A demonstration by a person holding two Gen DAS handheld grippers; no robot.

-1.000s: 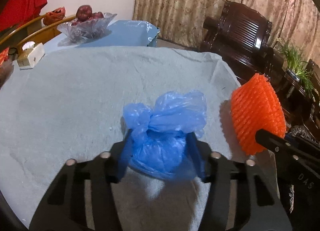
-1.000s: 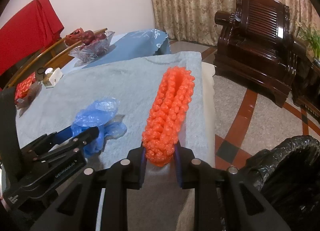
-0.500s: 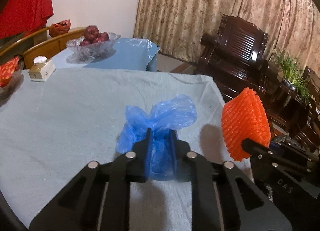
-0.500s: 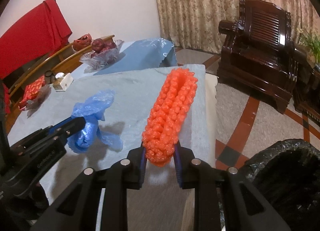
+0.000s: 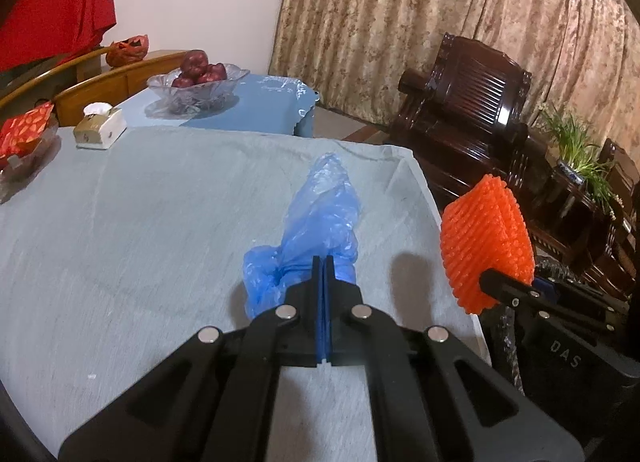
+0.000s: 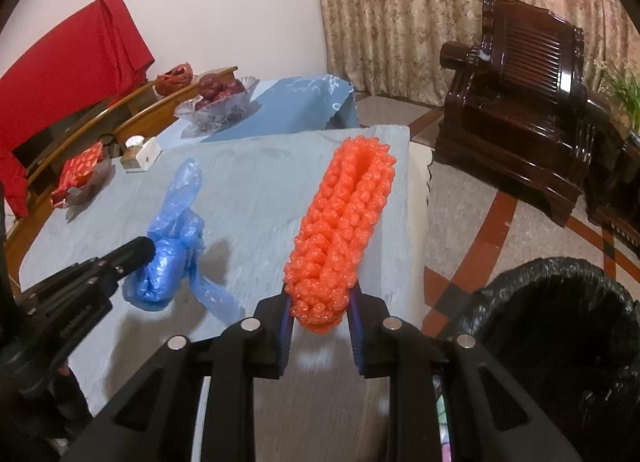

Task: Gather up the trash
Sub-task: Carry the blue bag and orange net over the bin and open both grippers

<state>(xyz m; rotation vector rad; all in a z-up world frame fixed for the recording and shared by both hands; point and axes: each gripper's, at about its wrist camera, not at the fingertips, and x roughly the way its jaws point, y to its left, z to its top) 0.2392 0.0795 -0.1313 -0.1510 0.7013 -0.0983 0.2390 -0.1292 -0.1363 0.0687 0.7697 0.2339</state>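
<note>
My left gripper (image 5: 322,262) is shut on a crumpled blue plastic bag (image 5: 320,218) and holds it lifted above the grey tablecloth (image 5: 140,222). The bag also shows in the right wrist view (image 6: 168,258), hanging from the left gripper (image 6: 144,250). My right gripper (image 6: 320,302) is shut on an orange foam fruit net (image 6: 344,230), held above the table's right edge; the net also shows in the left wrist view (image 5: 486,246). A bin lined with a black bag (image 6: 560,326) stands on the floor at the right.
A glass bowl of red fruit (image 5: 196,82), a tissue box (image 5: 100,128) and a red snack packet (image 5: 24,130) sit at the table's far side. A dark wooden armchair (image 6: 520,110) stands across the tiled floor, with a potted plant (image 5: 576,146) beside it.
My left gripper has closed fully on the blue bag and lifted it off the cloth. My right gripper has risen a little with the orange net.
</note>
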